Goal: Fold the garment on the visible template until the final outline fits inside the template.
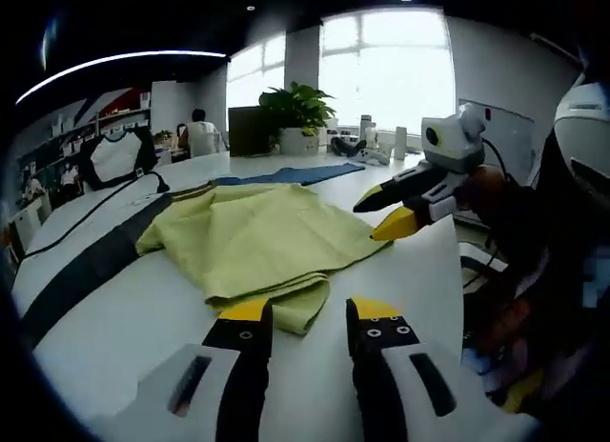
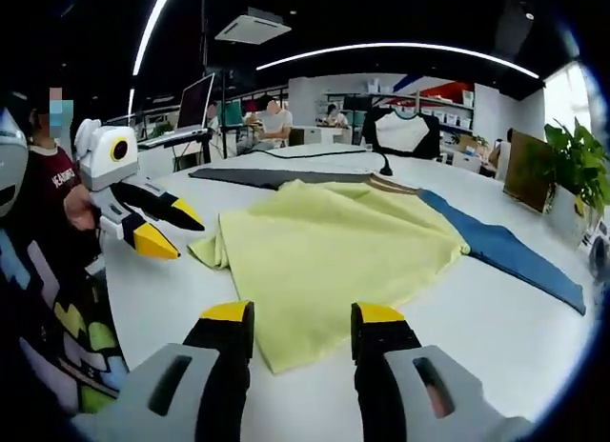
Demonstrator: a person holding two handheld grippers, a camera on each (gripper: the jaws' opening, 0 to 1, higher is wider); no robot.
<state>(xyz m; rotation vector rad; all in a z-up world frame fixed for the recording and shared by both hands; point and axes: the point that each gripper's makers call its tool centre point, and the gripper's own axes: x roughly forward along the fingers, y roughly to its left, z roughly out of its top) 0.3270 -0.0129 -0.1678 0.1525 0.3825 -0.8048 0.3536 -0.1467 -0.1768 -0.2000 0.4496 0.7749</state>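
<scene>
Garment (image 1: 262, 242) of yellow-green cloth is lying partly folded on the white desk (image 1: 124, 318), near its close edge, with dark strips of the template (image 1: 91, 261) and a blue strip (image 2: 505, 247) showing past its far sides. Left hand-held gripper (image 1: 310, 313) is hovering just short of the garment's folded corner, jaws parted and grasping nothing. Right hand-held gripper (image 2: 300, 316) is hovering at the cloth's near edge, likewise released. Farther back, a potted plant (image 1: 297, 113) is standing by bright windows, and a person (image 1: 200, 132) is sitting there.
</scene>
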